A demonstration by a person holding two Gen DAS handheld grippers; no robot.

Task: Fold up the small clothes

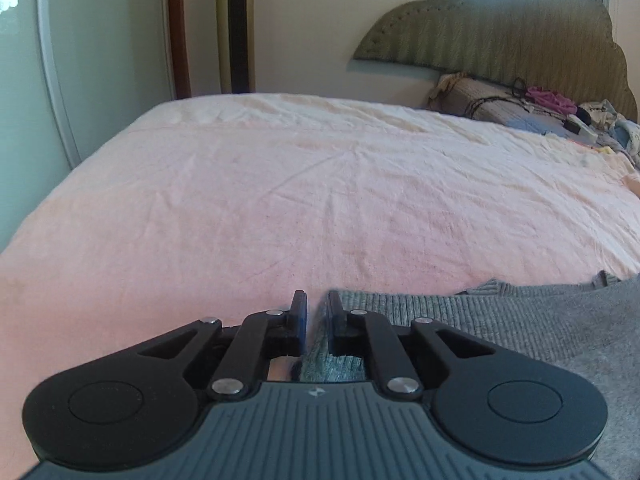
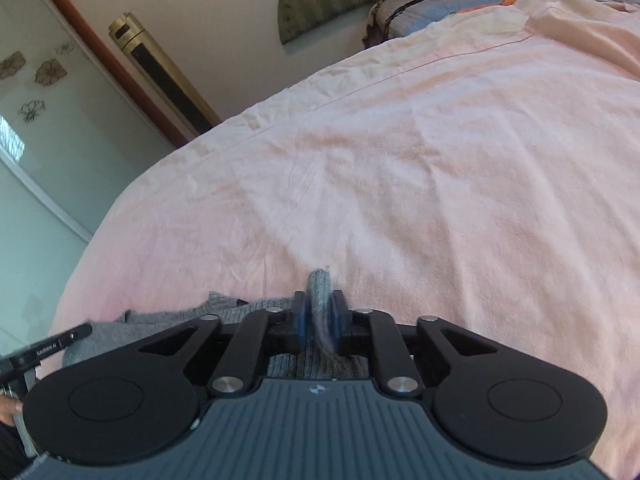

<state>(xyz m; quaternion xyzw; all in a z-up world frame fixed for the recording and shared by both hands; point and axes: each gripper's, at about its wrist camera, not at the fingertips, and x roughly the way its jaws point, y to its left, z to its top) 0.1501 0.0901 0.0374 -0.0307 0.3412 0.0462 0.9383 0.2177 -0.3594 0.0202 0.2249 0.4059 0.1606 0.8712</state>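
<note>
A: Nearest first. We log the left gripper low over the bed, its two black fingers drawn close with only a narrow slot between them. The ribbed edge of the grey knitted sweater runs into that slot; we cannot tell from the left wrist view whether the fabric is actually pinched.

B: Agreed. On our right gripper the case is plainer: the blue-padded fingers are clamped onto a bunched fold of the same grey knitted sweater, and a tuft of it stands up past the fingertips.

A: We note the rest of the garment lying flat on the wrinkled pale pink bedsheet, at the near edge of the bed, spreading to the right in the left wrist view.

B: In the right wrist view it spreads left instead, toward the other black tool at the frame edge.

A: Further back, we record a heap of mixed clothes and cables at the head of the bed, below the olive scalloped fabric headboard.

B: Farthest, a tall gold-and-black tower unit stands against the wall.
</note>
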